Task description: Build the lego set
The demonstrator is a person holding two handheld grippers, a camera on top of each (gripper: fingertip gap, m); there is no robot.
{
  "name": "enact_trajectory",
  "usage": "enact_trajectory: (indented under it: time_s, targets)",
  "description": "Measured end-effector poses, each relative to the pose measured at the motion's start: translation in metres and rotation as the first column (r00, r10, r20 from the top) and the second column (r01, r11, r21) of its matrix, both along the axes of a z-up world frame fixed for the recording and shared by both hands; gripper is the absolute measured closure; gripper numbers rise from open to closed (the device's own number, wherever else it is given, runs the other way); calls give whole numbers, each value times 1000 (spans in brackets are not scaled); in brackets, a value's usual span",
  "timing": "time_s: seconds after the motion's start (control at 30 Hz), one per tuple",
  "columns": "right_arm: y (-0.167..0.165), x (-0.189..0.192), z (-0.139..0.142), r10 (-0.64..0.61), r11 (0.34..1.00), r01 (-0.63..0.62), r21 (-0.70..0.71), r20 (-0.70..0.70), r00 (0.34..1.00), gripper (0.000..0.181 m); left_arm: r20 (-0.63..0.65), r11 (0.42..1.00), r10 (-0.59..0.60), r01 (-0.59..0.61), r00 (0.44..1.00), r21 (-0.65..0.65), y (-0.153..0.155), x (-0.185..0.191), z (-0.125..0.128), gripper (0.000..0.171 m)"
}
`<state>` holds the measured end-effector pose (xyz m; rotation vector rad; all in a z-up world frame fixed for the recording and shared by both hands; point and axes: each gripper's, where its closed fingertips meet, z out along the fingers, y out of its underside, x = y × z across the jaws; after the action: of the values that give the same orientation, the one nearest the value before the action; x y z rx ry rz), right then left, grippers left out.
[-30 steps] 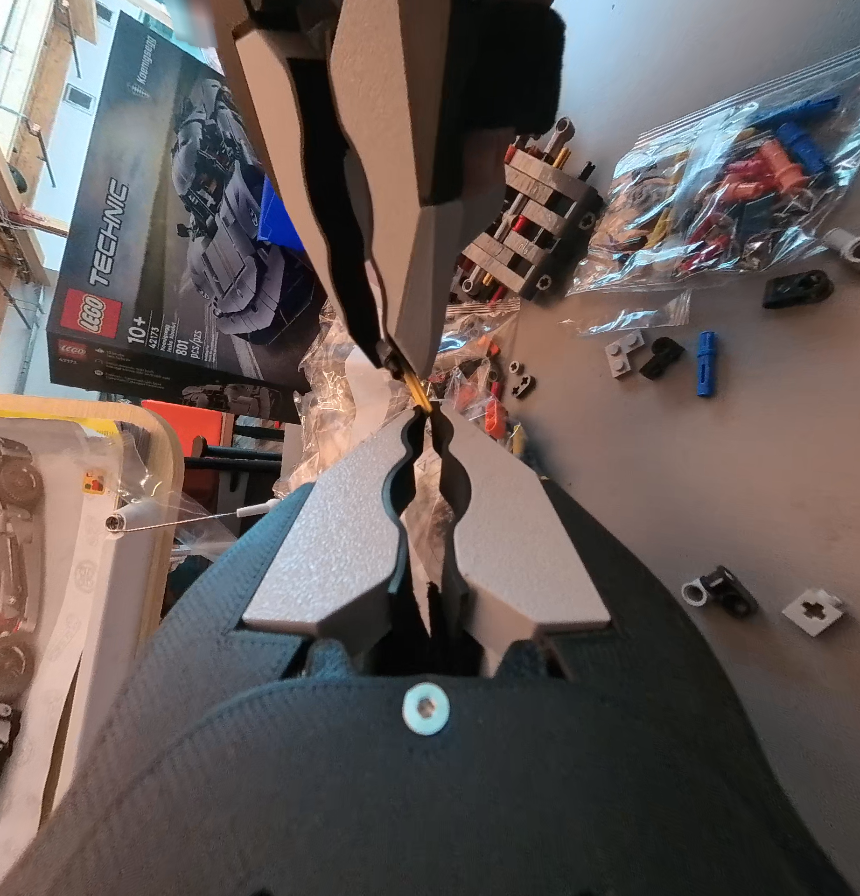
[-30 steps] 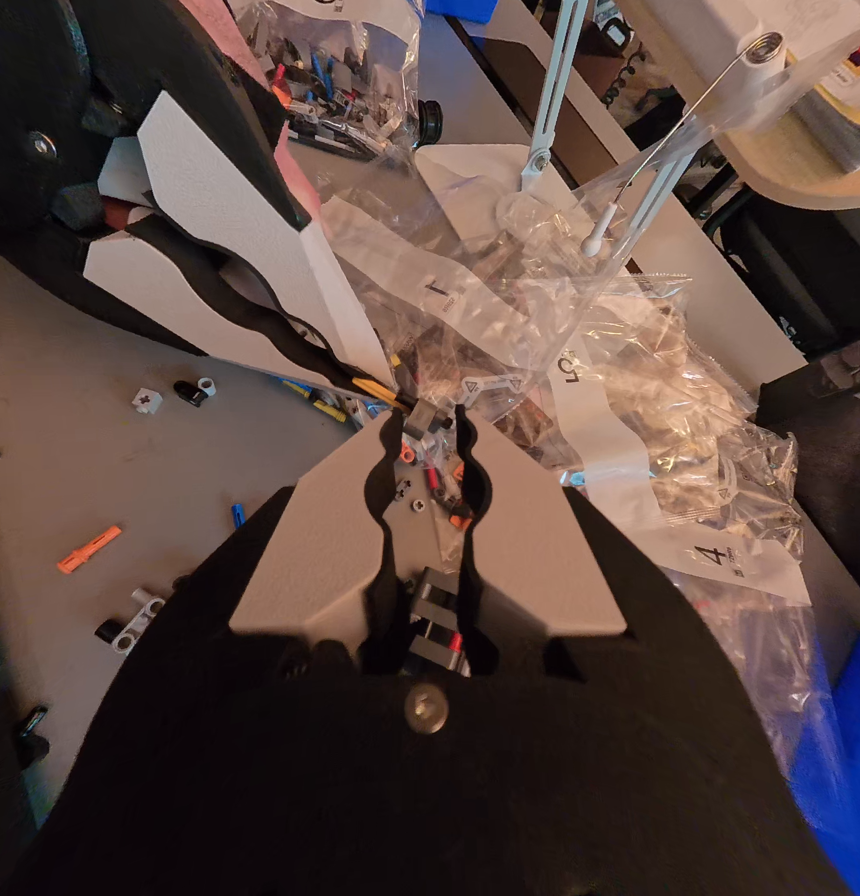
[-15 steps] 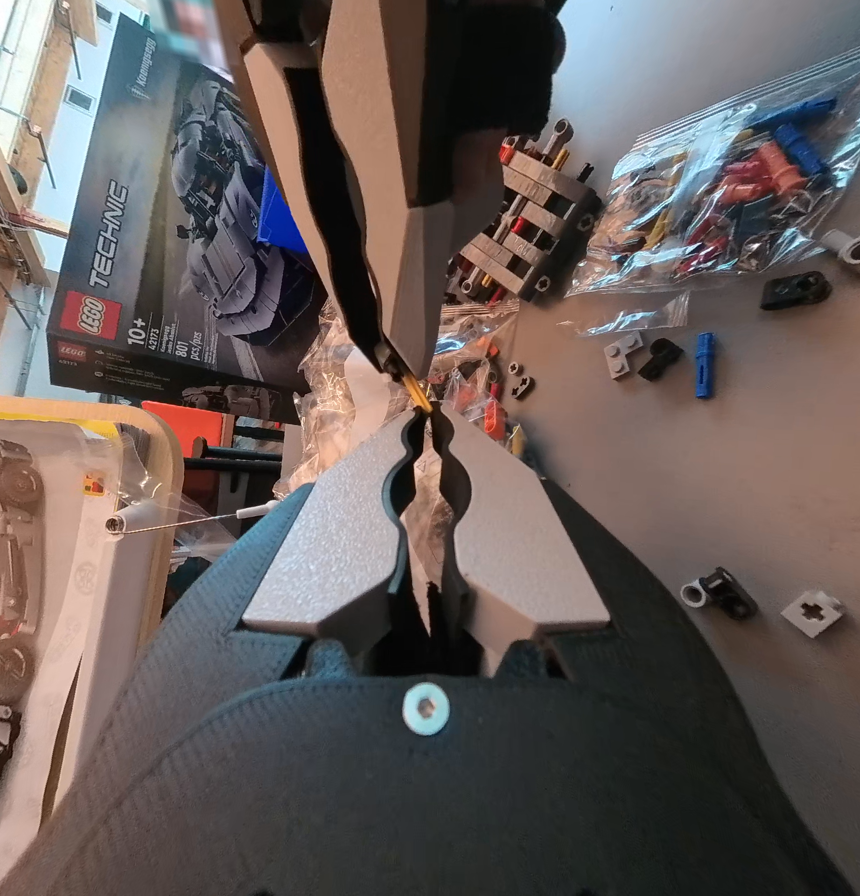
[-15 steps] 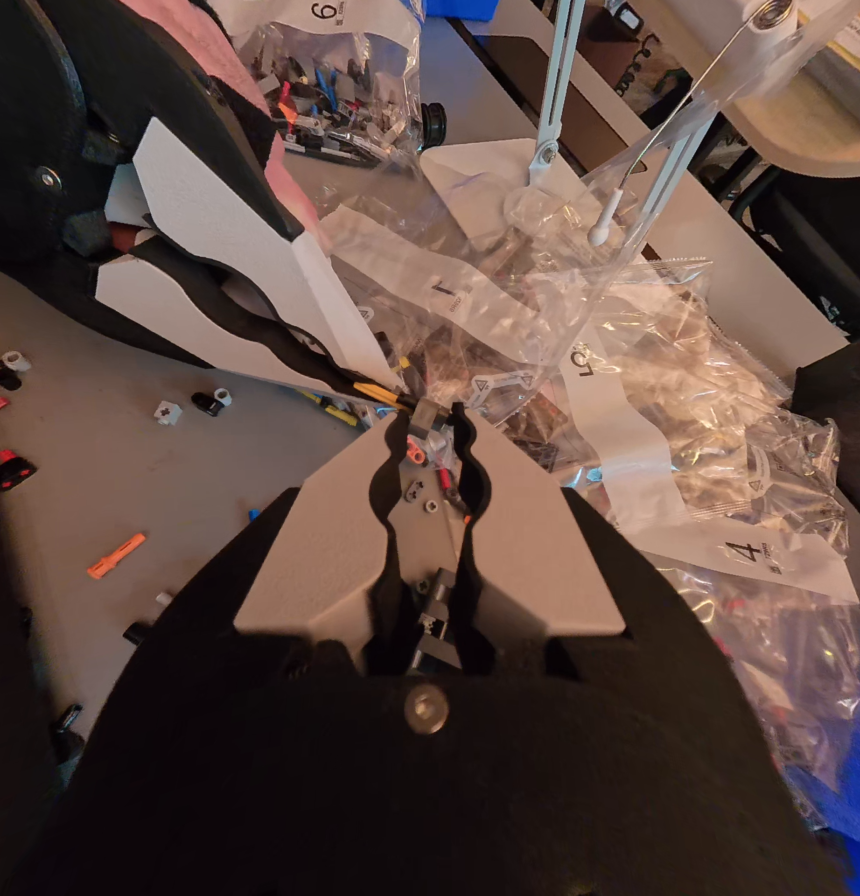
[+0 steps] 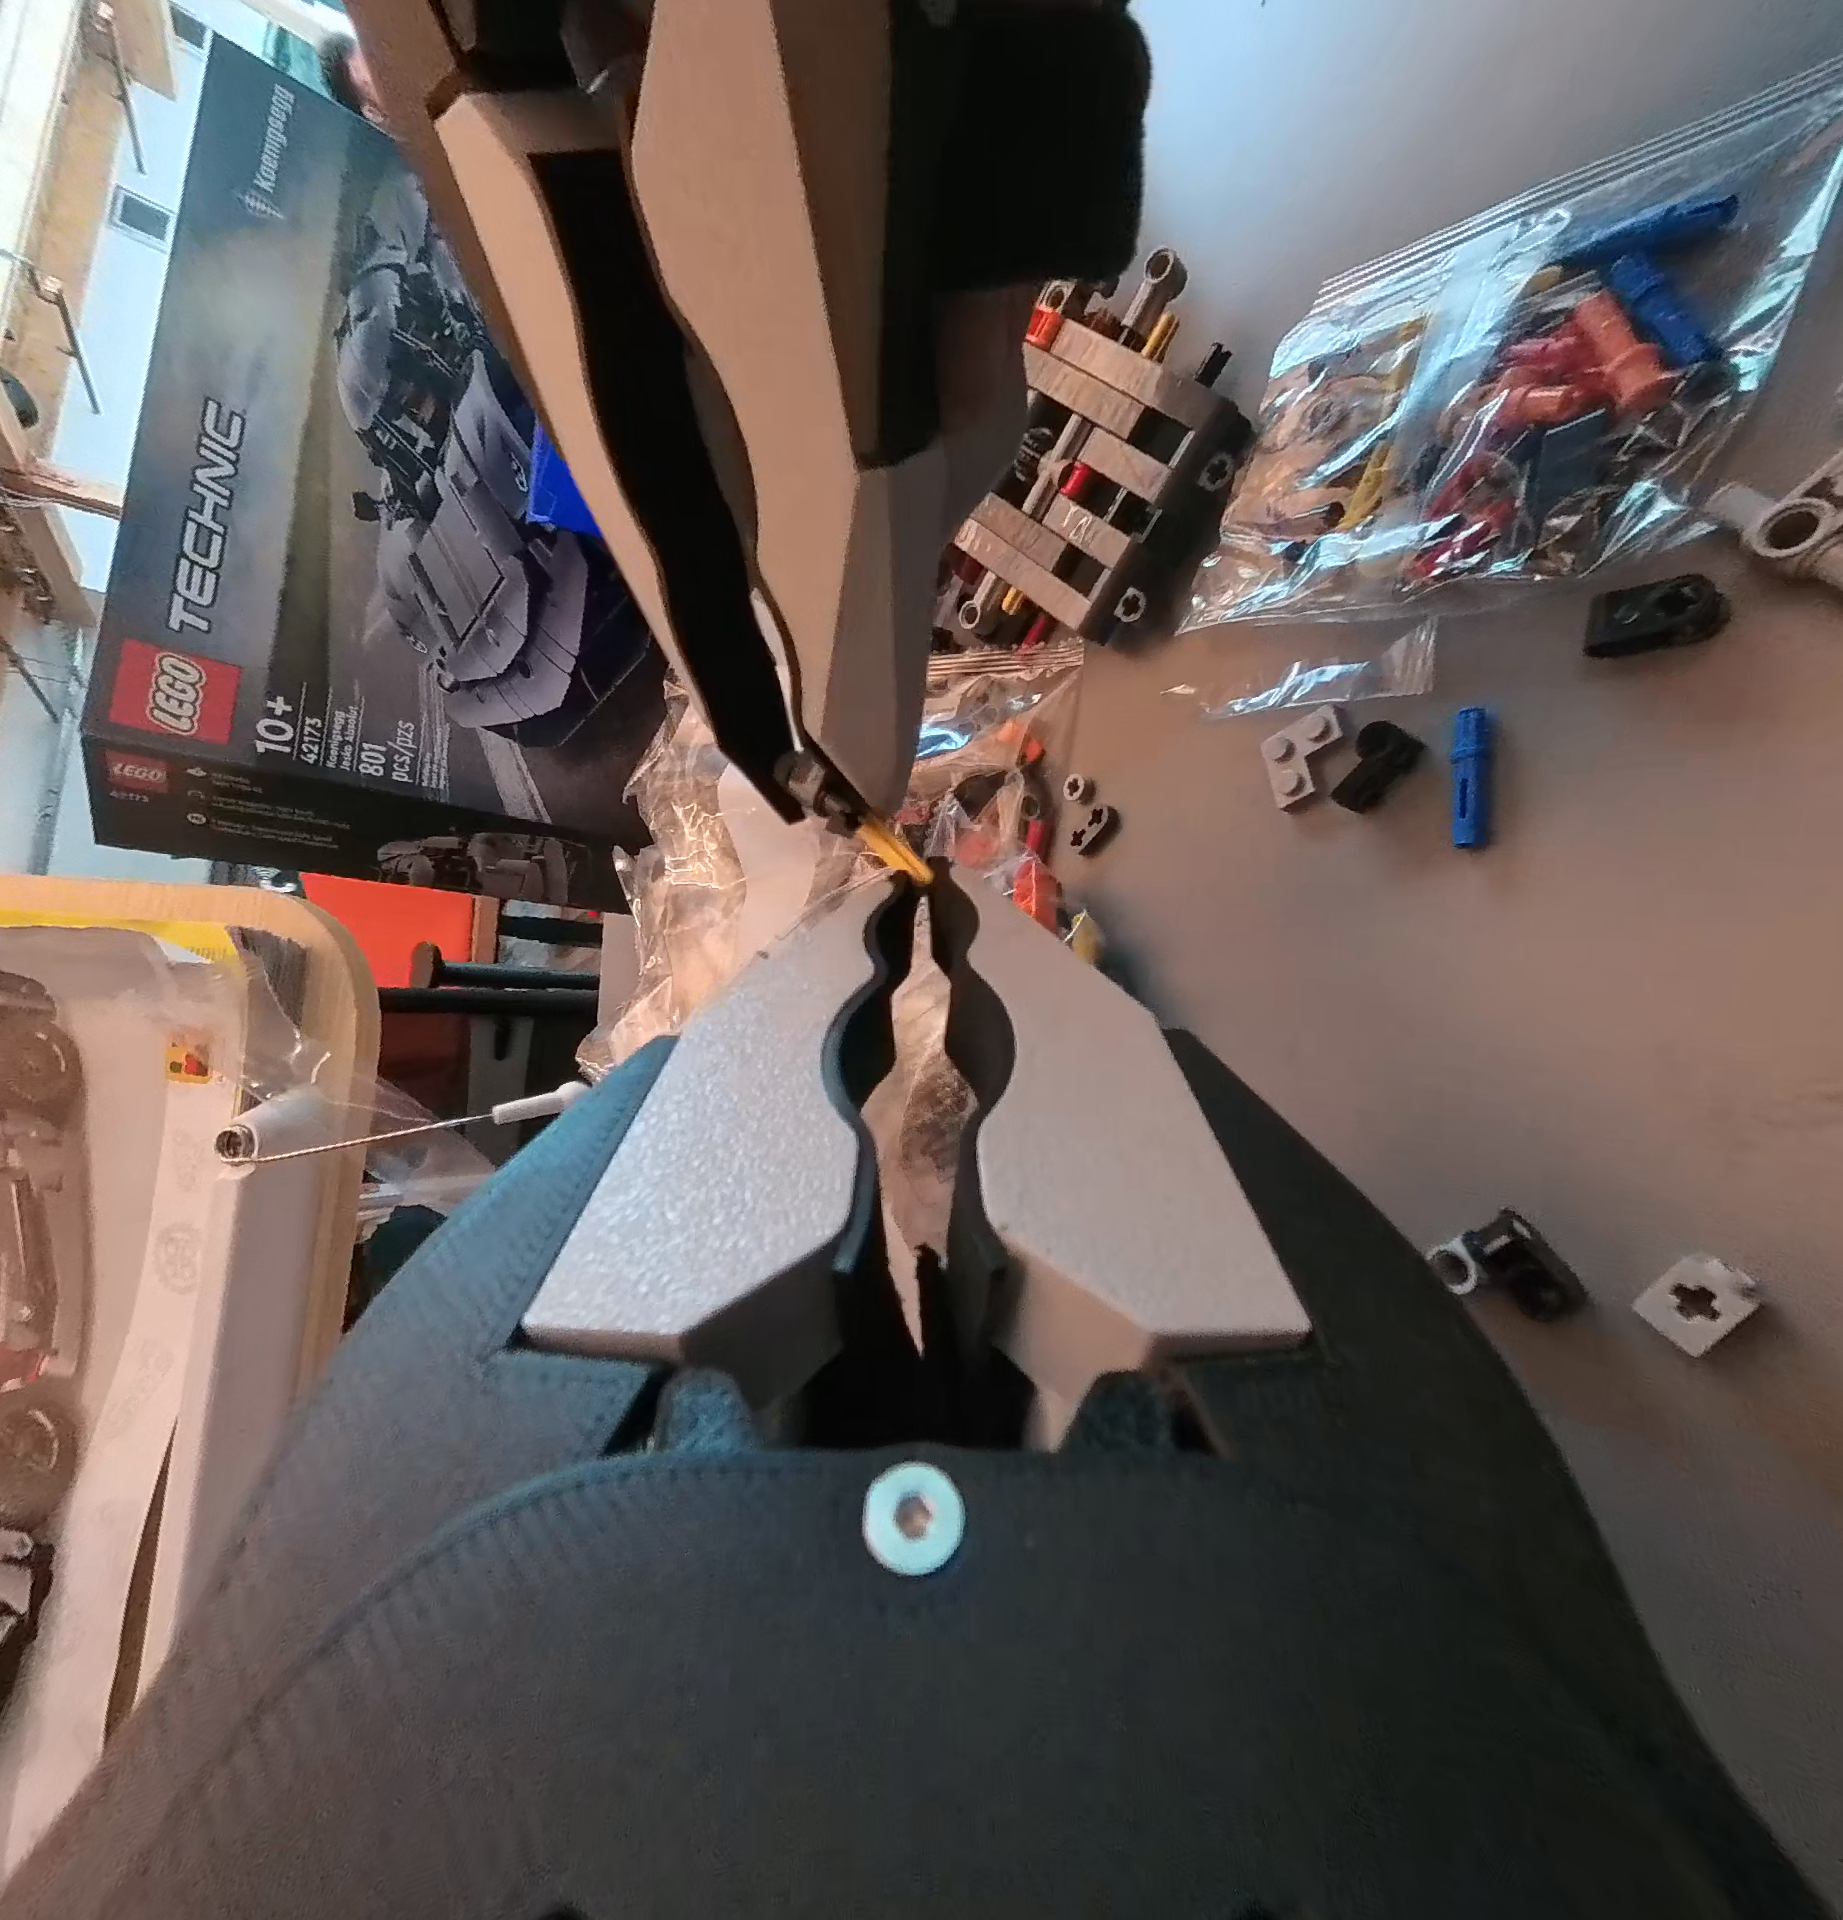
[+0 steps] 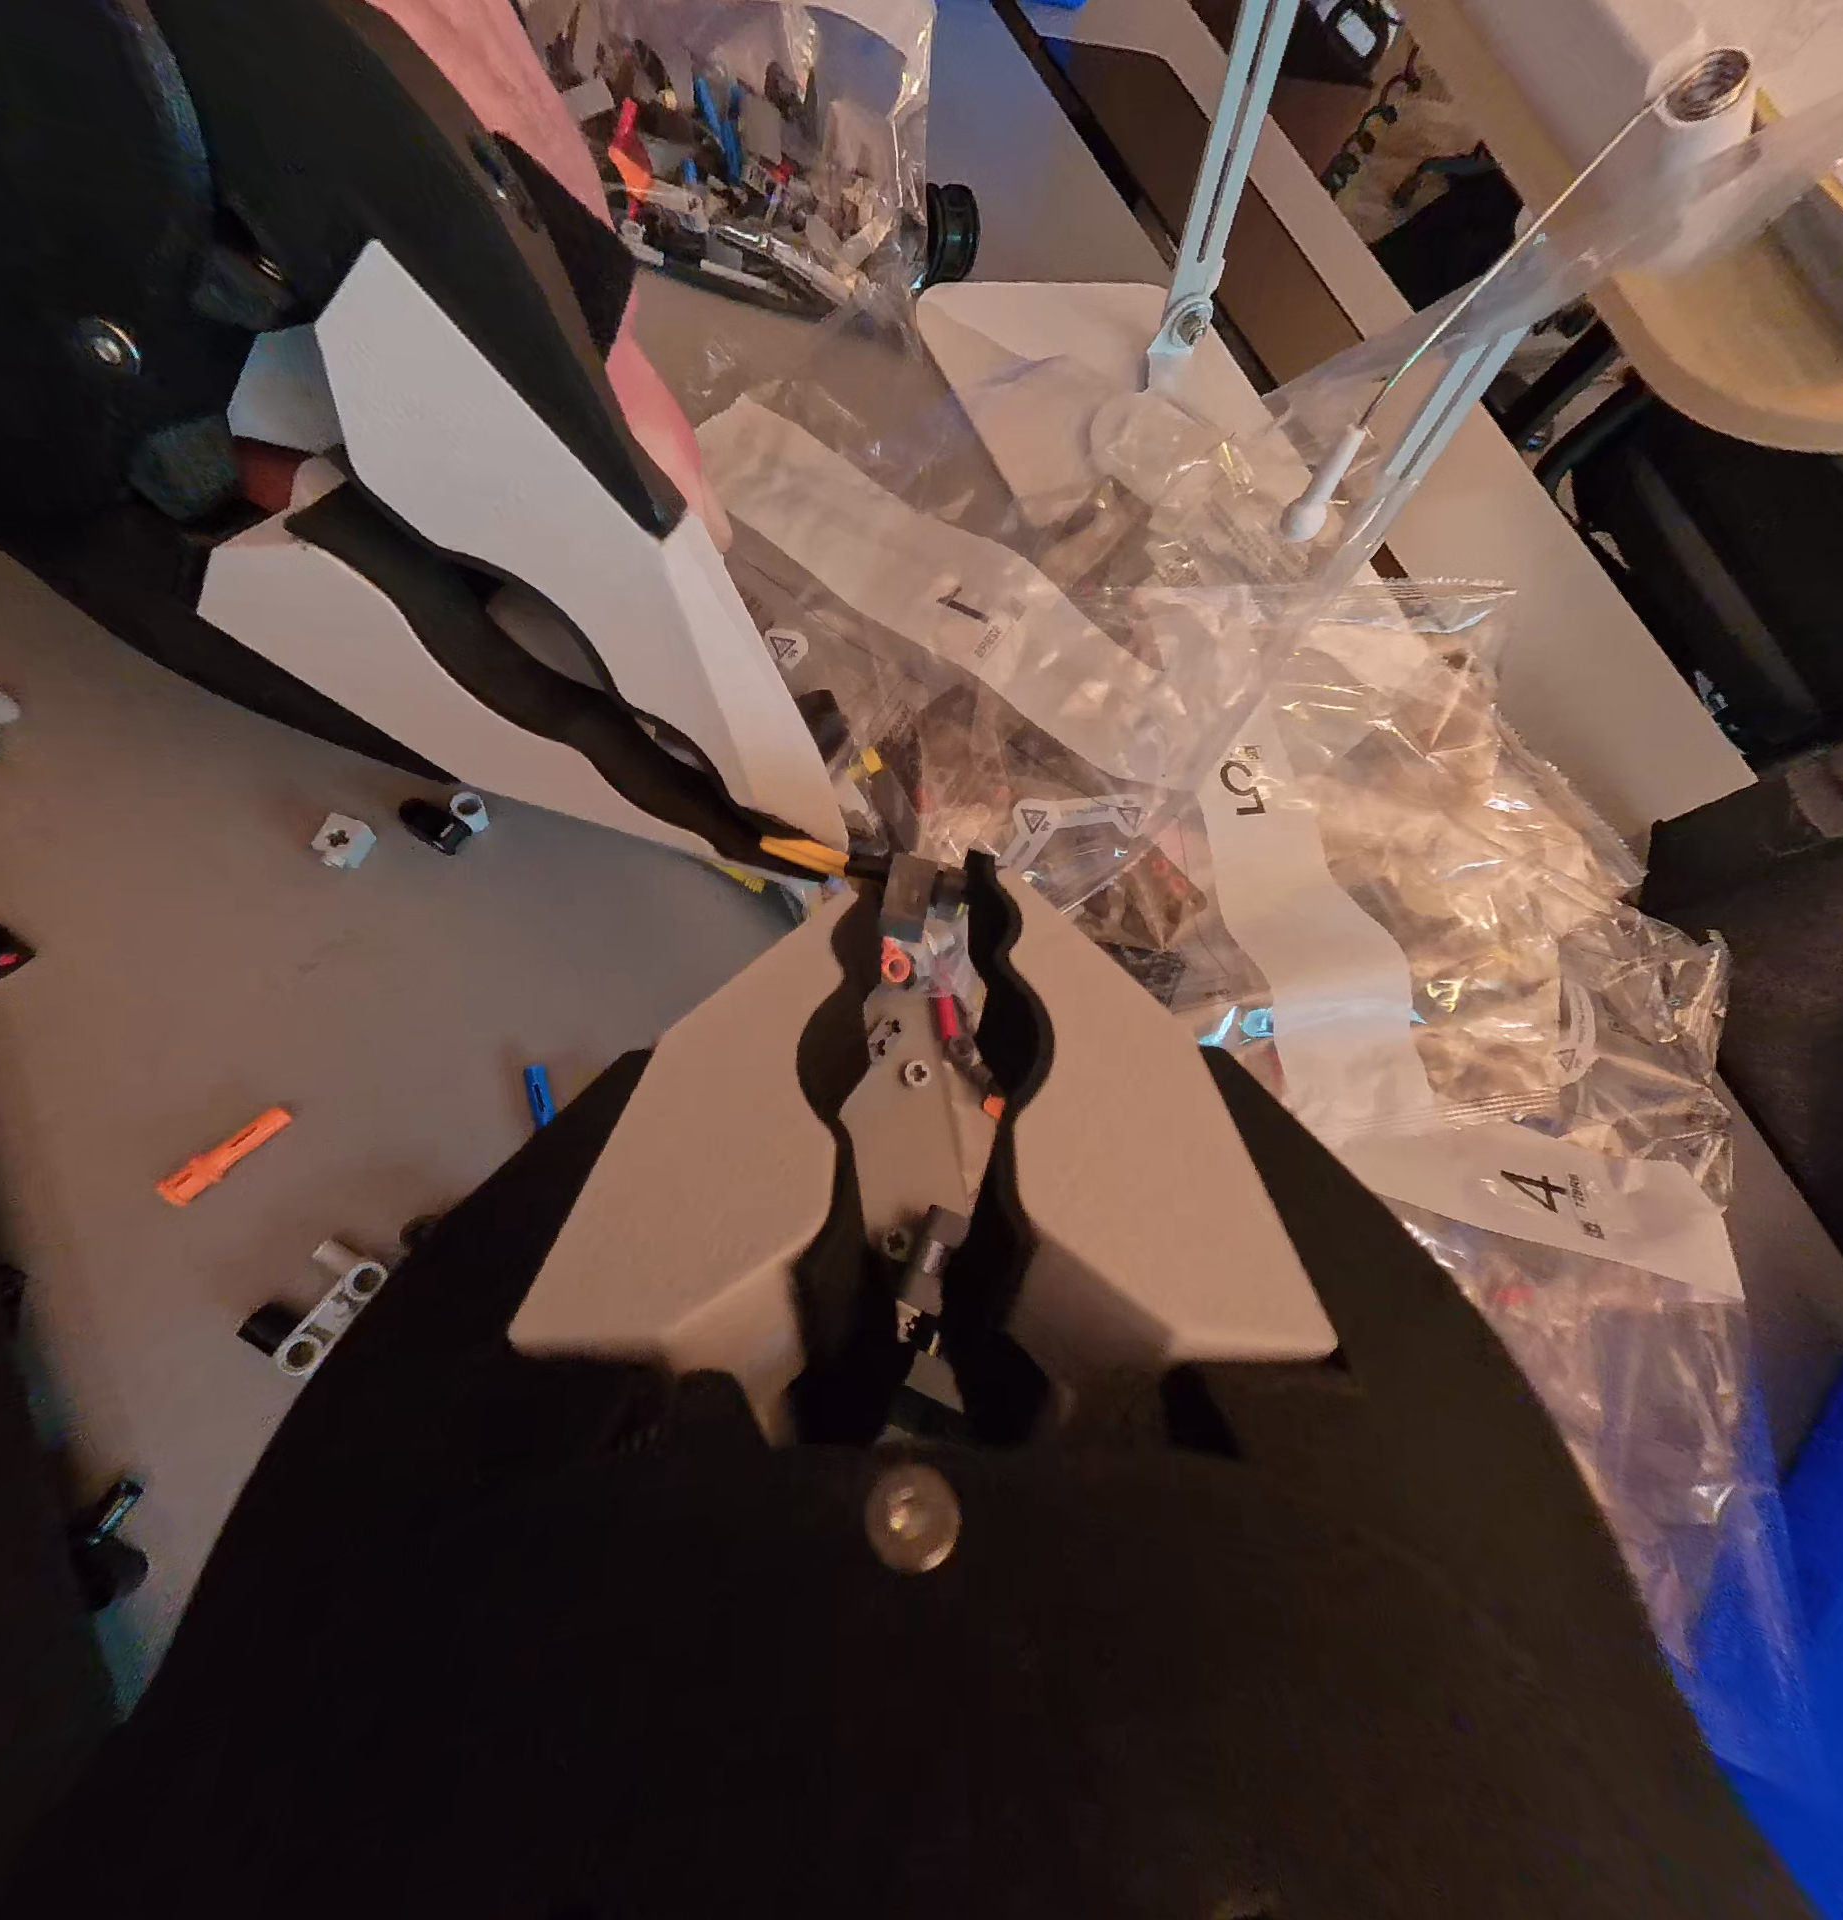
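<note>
Above the grey table (image 5: 1519, 1039), my two grippers meet tip to tip.
My left gripper (image 5: 922, 888) is clamped on a yellow pin (image 5: 896, 854); my right gripper (image 6: 922, 883) pinches a small grey piece (image 6: 912, 891).

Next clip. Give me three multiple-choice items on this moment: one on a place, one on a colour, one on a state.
1. Where is the blue pin? A in a bowl; B on the table beside a black connector; C on a shelf.
2. The axle in the left gripper is: A red; B yellow; C blue.
3. The right gripper is: A open; B shut on a small grey piece; C out of view.
Key: B, it lies loose on the bare surface by the connector; B, a yellow stub sticks out of its tips; B, the piece sits pinched between its tips.
</note>
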<state>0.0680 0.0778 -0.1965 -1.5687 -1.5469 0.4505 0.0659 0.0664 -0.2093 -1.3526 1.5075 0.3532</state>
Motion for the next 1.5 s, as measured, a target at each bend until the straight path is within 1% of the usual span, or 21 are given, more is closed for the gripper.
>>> enact_trajectory:
  time_s: [0.1, 0.2, 0.27, 0.37, 0.43, 0.57, 0.67, 0.8, 0.93, 1.0, 1.1, 1.17, 1.3, 1.37, 1.4, 1.43, 1.5]
  targets:
    - [-2, -1, 2, 9, 999, -9, 34, 6, 1000, 168, 8, 1000, -2, 2, 1000, -6, -1, 1, 1, 170]
    - [-3, -1, 0, 19, 998, -20, 62, 25, 1000, 170, -11, 1000, -7, 6, 1000, -16, -2, 2, -5, 170]
    - [-2, -1, 0, 22, 999, -23, 42, 11, 1000, 169, 1, 1000, -11, 11, 1000, -19, -1, 2, -5, 170]
    - [2, -1, 9, 6, 1000, -5, 11, -59, 998, 167, 54, 1000, 3, -2, 999, -17, 2, 0, 7, 170]
    - [2, -1, 7, 12, 999, -15, -29, -76, 997, 165, 64, 1000, 6, -6, 998, -10, 3, -2, 9, 170]
    - [4, -2, 8, 11, 1000, -12, -11, -77, 997, 164, 75, 1000, 8, -7, 997, -8, 5, -3, 9, 170]
    - [4, -1, 8, 20, 999, -22, -24, -86, 996, 164, 101, 1000, 5, -2, 995, -30, 5, -3, 9, 170]
    - [4, -1, 7, 18, 1000, -20, -18, -76, 997, 164, 163, 995, -10, 25, 987, -93, 4, -2, 9, 169]
    - [6, -1, 7, 5, 998, -3, 66, -38, 999, 165, 190, 993, -16, 38, 982, -112, 4, -1, 9, 167]
    - [8, -1, 6, -2, 995, 4, 99, -22, 1000, 164, 207, 992, -14, 40, 978, -119, 4, -1, 10, 163]
    - [7, -2, 8, 2, 995, 2, 102, -36, 999, 164, 253, 985, -6, 49, 967, -163, 4, -1, 10, 160]
    - [4, -4, 11, 17, 995, -12, 95, -53, 998, 164, 268, 982, -9, 59, 963, -178, 4, -2, 9, 167]
    - [1, -4, 14, 40, 994, -32, 100, -75, 996, 163, 285, 978, 3, 57, 959, -200, 5, -5, 8, 169]
    - [3, -3, 15, 38, 996, -31, 82, -85, 996, 159, 341, 967, 8, 80, 940, -243, 4, -4, 10, 170]
    - [3, -2, 15, 40, 996, -34, 79, -85, 996, 159, 370, 961, 12, 92, 929, -262, 4, -5, 12, 170]
    - [1, -2, 15, 52, 996, -44, 80, -89, 995, 164, 390, 954, 15, 104, 921, -281, 4, -6, 13, 170]
    - [-1, -3, 17, 65, 996, -58, 68, -98, 993, 164, 430, 935, 18, 137, 903, -327, 1, -5, 13, 171]
